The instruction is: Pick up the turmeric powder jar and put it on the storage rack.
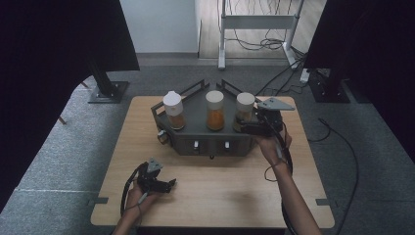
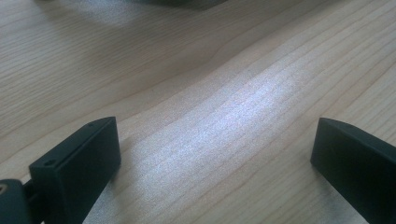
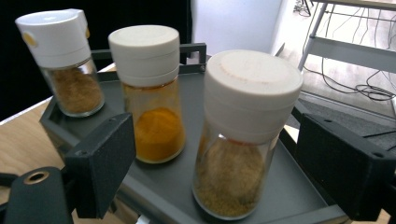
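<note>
The glass spice jar with a white round cap and brownish powder (image 3: pixel 243 140) stands at the right end of the dark grey metal rack (image 1: pixel 195 117), in the upper middle of the high view, and the right tool (image 3: pixel 212 168) has its jaws wide on both sides of it without pressing. The step in hand seems to be the approach for a grasp; next the jaws must close evenly on the glass body. The left tool (image 2: pixel 212 158) rests wide and empty over the wooden worktop (image 2: pixel 187 70).
</note>
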The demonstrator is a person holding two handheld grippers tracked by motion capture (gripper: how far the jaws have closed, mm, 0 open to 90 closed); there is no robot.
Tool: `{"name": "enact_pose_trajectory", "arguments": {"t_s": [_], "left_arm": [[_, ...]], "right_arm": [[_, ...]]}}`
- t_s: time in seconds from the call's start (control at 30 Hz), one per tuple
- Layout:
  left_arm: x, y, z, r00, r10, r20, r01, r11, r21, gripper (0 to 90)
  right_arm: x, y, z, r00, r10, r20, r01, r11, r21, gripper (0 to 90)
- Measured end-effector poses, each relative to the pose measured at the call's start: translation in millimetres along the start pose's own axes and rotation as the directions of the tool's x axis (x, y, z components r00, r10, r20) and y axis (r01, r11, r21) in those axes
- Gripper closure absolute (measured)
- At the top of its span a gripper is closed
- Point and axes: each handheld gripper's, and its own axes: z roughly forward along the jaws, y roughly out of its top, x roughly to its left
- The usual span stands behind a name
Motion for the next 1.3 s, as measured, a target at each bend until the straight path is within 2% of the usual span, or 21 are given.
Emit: {"name": "enact_pose_trajectory", "arguments": {"t_s": [0.93,1.3], "left_arm": [[0.1,0.1,0.0,1.0,0.002,0.0,-0.002,1.0,0.0,1.2],[0.0,-0.1,0.0,1.0,0.001,0.0,-0.001,1.0,-0.001,1.2]], "right_arm": [[20.3,-33.7,-33.9,0.9948,-0.07,-0.074,0.072,0.997,0.016,12.8],[27.9,-47.5,-37.2,0.991,-0.085,-0.103,0.089,0.995,0.033,12.9]]}}
